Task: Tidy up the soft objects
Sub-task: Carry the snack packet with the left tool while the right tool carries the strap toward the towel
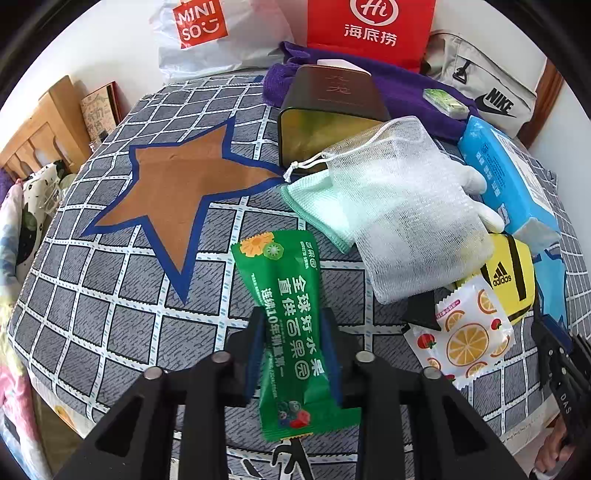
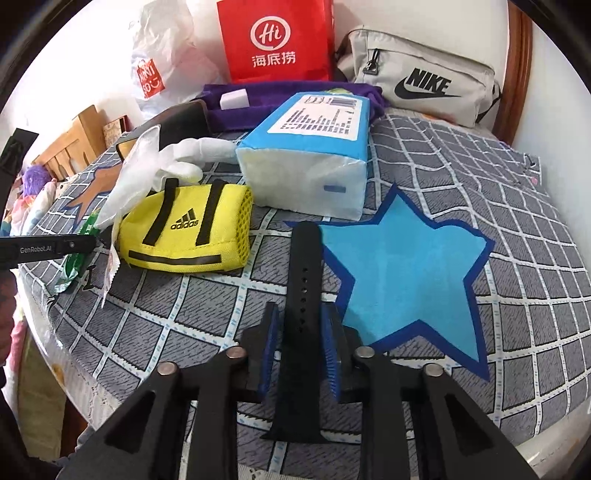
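Note:
My left gripper is shut on a green snack packet, which runs lengthways between the blue pads above the checked bedspread. My right gripper is shut on a black watch strap that points away along the cover beside a blue star patch. Right of the left gripper lie an orange-print sachet, a yellow Adidas pouch, a white mesh bag on a mint cloth, a white glove and a blue tissue pack.
A dark tin lies on a purple towel at the back, with a red paper bag, a white Miniso bag and a grey Nike bag against the wall. A brown star patch is bare. The bed drops off at the left.

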Demonstrator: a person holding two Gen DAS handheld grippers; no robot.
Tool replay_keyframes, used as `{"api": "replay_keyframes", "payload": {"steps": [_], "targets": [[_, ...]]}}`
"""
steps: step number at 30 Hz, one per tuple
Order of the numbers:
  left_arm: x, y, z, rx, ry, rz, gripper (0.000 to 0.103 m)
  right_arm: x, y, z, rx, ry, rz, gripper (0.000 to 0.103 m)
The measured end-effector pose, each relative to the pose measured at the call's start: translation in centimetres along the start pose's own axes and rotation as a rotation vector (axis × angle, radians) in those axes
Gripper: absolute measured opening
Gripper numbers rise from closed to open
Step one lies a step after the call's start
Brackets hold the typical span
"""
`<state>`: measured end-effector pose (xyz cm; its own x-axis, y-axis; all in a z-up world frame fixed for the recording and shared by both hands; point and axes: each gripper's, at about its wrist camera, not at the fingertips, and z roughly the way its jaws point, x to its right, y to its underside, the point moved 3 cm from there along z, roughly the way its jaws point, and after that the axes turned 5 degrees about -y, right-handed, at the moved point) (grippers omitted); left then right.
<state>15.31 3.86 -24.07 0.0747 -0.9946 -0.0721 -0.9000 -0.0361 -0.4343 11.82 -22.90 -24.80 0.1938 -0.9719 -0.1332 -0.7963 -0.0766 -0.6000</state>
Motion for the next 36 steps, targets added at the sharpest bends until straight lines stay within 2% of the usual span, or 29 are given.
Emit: {"api": "replay_keyframes", "payload": {"steps": [3, 12, 21, 36], "targets": [[-0.5, -0.2, -0.5, 0.0, 0.038, -0.008, 0.022, 0.0, -0.4, -0.4, -0.007, -0.001, -0.008, 0.02], [-3.1, -1.4, -2.9, 0.044, 0.084, -0.066, 0.022, -1.1, -2.8, -3.6, 0.065, -0.021, -0.032, 0.02], [-4.6, -3.2, -4.9, 0.095, 0.094, -0.076, 0.022, -1.5, -5.6, -5.6, 0.112, -0.045, -0.009, 0.02], [-3.4, -6.3, -6.9, 0.14, 0.118, -0.051, 0.022, -1.4, -9.3, -7.4, 0.168, -0.023, -0.002, 0.02]]}}
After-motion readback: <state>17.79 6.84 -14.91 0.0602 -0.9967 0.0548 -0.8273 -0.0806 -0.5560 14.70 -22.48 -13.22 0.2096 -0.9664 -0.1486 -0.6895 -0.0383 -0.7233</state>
